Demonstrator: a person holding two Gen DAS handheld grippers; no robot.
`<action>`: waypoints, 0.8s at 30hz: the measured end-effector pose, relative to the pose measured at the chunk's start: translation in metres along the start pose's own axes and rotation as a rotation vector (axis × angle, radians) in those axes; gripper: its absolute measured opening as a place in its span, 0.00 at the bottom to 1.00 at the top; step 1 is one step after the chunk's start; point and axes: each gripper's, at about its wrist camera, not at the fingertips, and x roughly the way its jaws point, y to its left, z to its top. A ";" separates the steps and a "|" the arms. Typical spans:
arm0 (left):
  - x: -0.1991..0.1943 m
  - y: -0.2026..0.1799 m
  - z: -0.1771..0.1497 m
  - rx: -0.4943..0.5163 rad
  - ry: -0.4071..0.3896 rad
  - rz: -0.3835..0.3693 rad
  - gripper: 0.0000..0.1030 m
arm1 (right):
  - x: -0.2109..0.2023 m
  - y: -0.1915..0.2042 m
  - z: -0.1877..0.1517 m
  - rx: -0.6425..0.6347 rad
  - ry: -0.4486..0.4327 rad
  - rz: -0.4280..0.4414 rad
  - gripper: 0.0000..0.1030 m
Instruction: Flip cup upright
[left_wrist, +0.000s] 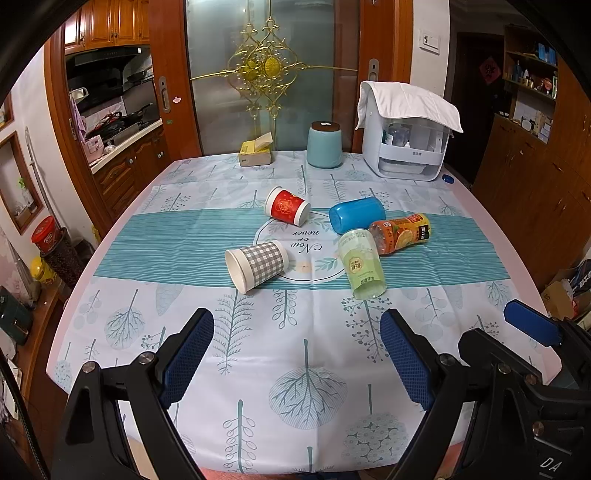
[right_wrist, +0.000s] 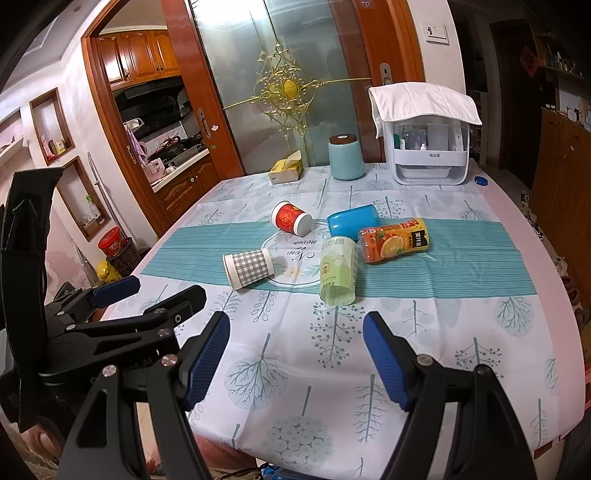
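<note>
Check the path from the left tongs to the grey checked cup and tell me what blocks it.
Nothing visible does. The left tongs hang open over bare tablecloth, and the grey checked cup lies on its side ahead, slightly left. The green cup lies off to the right, apart from it.

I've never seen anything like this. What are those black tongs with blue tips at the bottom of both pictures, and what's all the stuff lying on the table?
Those tongs are hand-held grippers: a person holds one in each hand, and each carries a wide-angle camera looking out along its two fingers. One picture comes from the left gripper, the other from the right gripper. Each view also catches the other gripper at its edge. Both are open and hold nothing.

On the patterned tablecloth, five things lie on their sides: a grey checked paper cup, a red paper cup, a blue plastic cup, a pale green cup and an orange juice bottle. At the far edge stand a tissue box, a light blue canister and a white appliance draped with a cloth.
</note>
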 end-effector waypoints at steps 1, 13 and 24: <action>0.000 -0.001 0.001 0.000 0.002 -0.001 0.88 | 0.000 0.000 0.000 0.001 0.000 0.000 0.73; 0.001 0.000 -0.001 -0.002 0.008 0.005 0.88 | 0.002 0.000 -0.003 0.008 0.006 0.006 0.73; 0.002 -0.002 0.000 0.002 0.005 0.016 0.88 | 0.005 0.003 -0.007 0.010 0.004 0.009 0.73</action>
